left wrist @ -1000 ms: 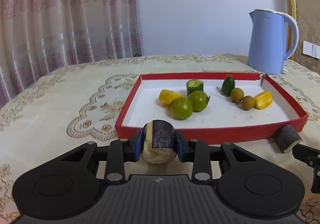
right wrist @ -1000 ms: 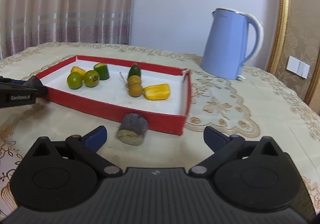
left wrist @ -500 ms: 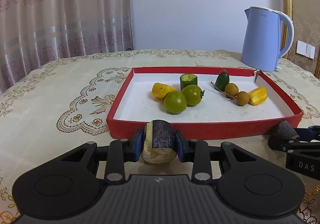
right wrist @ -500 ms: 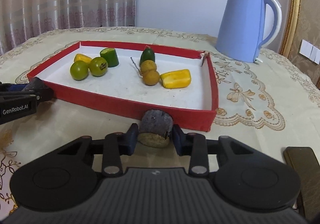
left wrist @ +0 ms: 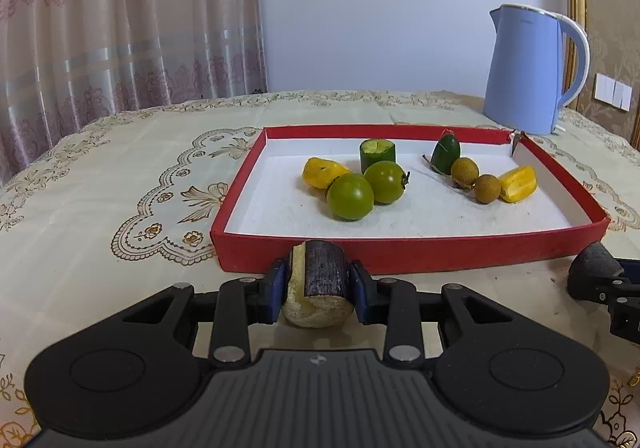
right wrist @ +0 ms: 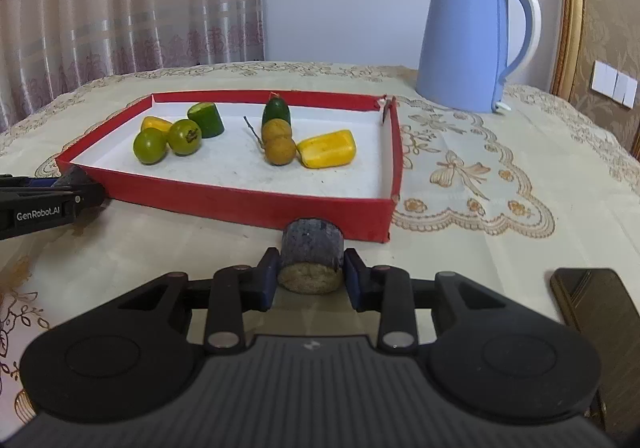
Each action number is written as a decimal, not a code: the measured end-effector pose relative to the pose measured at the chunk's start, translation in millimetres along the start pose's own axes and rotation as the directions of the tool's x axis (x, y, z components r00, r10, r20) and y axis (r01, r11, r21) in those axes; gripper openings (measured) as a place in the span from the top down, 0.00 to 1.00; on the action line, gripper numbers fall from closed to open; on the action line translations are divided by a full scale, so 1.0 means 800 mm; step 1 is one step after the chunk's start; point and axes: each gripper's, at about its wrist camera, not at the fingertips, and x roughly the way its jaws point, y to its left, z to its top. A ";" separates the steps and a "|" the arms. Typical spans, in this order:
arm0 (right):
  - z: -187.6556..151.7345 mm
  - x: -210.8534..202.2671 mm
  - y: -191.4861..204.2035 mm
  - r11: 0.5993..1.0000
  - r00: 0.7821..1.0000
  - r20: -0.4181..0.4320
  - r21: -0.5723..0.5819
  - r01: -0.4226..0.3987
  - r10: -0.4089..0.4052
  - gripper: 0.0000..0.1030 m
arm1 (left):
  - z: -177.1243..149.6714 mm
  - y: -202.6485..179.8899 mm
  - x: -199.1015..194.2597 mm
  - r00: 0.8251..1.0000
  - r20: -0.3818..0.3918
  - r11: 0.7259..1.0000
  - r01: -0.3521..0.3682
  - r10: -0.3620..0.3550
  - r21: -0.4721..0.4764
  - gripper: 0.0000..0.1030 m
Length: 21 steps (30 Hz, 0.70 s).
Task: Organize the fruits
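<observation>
I had a dark-skinned cane piece in each hand. My left gripper (left wrist: 319,290) was closed narrow on one cane piece (left wrist: 318,290), its pale cut end toward me, just in front of the red tray's (left wrist: 400,250) near wall toward its left end. My right gripper (right wrist: 311,274) was pinched on the other cane piece (right wrist: 311,261), just in front of the same near wall by the tray's right corner. Neither piece had gone into the tray yet.

Inside the tray lay two green fruits (left wrist: 366,188), a green chunk (left wrist: 377,154) and a yellow piece (left wrist: 322,172) in one cluster, and a second green chunk (left wrist: 446,154), two brown round fruits (left wrist: 476,180) and another yellow piece (left wrist: 518,184) further right.

I judged the near wall the main hazard: both pieces sat low against it, so pushing forward without lifting first could have caught the rim and shoved the light tray. The cane pieces were round, so a loose or off-centre pinch could have let one roll out. Dropped carelessly, one might have rolled into the round fruits and scattered the groups. The kettle (right wrist: 476,40) stood well behind the tray, out of harm's way.
</observation>
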 end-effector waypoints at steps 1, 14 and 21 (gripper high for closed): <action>0.000 -0.001 -0.003 1.000 1.000 0.003 0.012 -0.010 0.009 0.69 | 0.000 -0.001 0.001 1.000 -0.003 1.000 -0.004 0.004 0.003 0.68; 0.000 0.001 -0.012 0.998 0.999 0.001 0.048 -0.041 0.041 0.68 | -0.001 -0.018 0.008 0.997 -0.039 0.995 -0.060 0.063 0.084 0.67; 0.000 0.001 -0.011 0.998 0.999 0.001 0.050 -0.045 0.045 0.67 | -0.002 -0.026 0.009 0.996 -0.036 0.990 -0.081 0.086 0.117 0.68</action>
